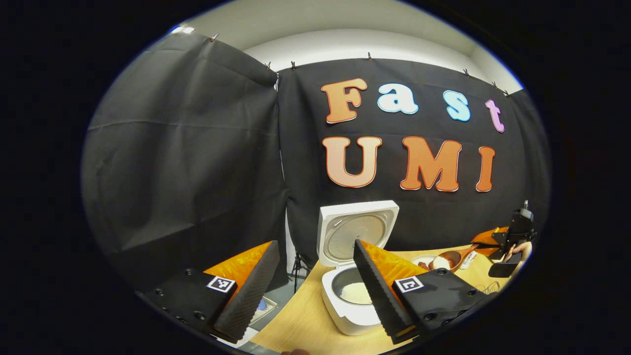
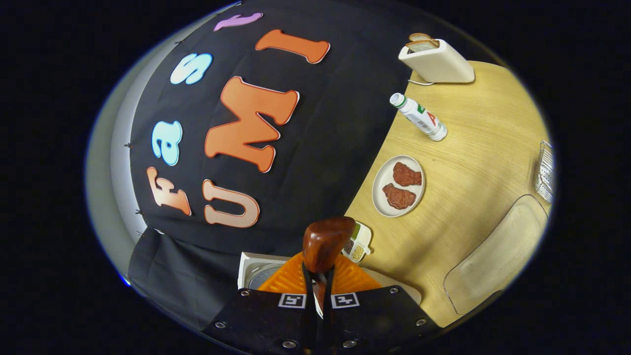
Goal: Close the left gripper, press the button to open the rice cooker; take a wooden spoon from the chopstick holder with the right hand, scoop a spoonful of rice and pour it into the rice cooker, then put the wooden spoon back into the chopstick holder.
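The left gripper (image 1: 313,291) hovers with its fingers spread wide over the white rice cooker (image 1: 351,268), whose lid stands open, white rice in its pot. Farther right over the pale wooden bench (image 1: 300,320), the right gripper (image 1: 510,241), tilted on its side, has its fingers clamped on the brown wooden spoon (image 2: 324,244); its view adds a round white plate (image 2: 398,186), a bottle (image 2: 419,117) and a white toaster (image 2: 436,60)

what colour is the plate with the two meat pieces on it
The plate is off-white, plain with no pattern; it shows best in the right gripper view.
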`<state>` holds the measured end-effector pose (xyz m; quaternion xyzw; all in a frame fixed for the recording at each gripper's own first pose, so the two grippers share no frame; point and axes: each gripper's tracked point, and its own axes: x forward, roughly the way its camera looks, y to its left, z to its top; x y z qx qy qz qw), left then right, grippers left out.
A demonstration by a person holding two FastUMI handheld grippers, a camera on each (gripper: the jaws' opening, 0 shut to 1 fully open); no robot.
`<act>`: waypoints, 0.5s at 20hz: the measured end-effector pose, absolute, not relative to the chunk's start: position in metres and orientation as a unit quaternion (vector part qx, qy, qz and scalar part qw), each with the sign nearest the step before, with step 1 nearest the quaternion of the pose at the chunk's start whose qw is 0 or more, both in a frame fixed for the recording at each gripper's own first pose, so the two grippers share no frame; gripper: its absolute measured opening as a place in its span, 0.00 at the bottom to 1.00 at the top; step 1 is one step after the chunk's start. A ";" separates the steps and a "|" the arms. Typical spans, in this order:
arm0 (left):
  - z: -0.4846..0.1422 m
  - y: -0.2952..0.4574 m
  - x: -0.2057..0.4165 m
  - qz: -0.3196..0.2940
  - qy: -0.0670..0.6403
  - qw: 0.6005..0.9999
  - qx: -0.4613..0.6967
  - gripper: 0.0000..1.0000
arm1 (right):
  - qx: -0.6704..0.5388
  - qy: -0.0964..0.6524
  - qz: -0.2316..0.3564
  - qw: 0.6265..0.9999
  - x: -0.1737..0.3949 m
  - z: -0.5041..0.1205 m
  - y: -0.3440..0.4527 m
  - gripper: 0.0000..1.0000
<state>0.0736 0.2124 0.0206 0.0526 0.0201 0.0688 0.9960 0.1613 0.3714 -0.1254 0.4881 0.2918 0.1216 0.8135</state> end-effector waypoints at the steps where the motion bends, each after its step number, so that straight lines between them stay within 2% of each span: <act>1: 0.020 0.214 0.074 0.070 0.021 0.996 0.051 1.00 | 0.480 0.292 0.128 0.817 0.164 -0.124 0.382 0.04; 10: 0.015 0.229 0.076 0.080 0.029 0.995 0.044 1.00 | 0.391 0.291 0.175 0.856 0.182 -0.119 0.465 0.04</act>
